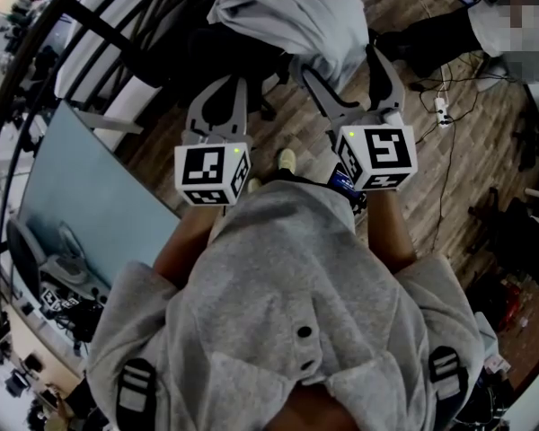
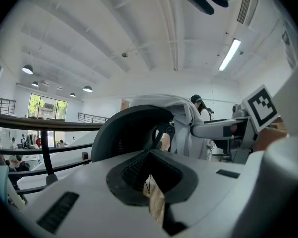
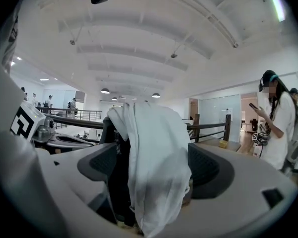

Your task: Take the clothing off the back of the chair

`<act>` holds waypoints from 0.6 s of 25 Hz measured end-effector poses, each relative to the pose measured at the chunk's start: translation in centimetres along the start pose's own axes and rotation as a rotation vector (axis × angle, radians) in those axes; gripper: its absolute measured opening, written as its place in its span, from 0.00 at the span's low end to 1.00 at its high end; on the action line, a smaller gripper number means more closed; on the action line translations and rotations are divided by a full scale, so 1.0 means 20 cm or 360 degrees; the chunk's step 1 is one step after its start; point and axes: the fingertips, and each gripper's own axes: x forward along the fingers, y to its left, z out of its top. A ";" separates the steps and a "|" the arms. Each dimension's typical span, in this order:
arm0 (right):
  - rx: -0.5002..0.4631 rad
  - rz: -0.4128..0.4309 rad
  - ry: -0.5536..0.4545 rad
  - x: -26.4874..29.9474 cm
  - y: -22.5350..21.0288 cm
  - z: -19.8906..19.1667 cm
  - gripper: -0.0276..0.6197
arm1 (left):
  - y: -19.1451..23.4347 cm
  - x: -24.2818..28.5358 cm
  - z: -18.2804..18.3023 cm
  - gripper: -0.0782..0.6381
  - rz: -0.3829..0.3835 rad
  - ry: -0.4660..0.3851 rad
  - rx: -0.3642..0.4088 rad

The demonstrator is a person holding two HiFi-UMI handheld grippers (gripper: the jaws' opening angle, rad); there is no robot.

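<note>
A pale grey garment [image 1: 292, 12] is draped over the back of a black chair [image 1: 207, 57] in front of me. In the right gripper view the garment [image 3: 154, 148] hangs down over the chair back [image 3: 114, 157], in line with the gap between the jaws. My right gripper [image 1: 350, 74] stands open at the garment's lower edge, and its pads [image 3: 208, 170] do not press on the cloth. My left gripper [image 1: 217, 97] is shut with nothing in it and points at the chair back [image 2: 131, 128]. From there the garment [image 2: 186, 128] shows on the right, next to the right gripper [image 2: 223, 129].
A person [image 3: 278, 128] stands to the right, looking at a phone. A pale tabletop [image 1: 81, 196] lies at the left, with black railings [image 1: 36, 52] beyond it. Cables and a power strip [image 1: 442, 106] lie on the wooden floor at the right.
</note>
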 end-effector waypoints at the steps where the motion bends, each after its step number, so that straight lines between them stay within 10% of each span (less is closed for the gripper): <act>1: -0.0002 0.0006 0.0006 0.01 -0.01 0.00 0.72 | 0.00 0.01 0.00 0.12 0.0001 -0.0001 0.0001; 15: -0.0014 0.0136 0.0071 0.20 -0.06 0.01 0.75 | 0.03 0.08 0.01 0.12 0.0049 0.0017 -0.0011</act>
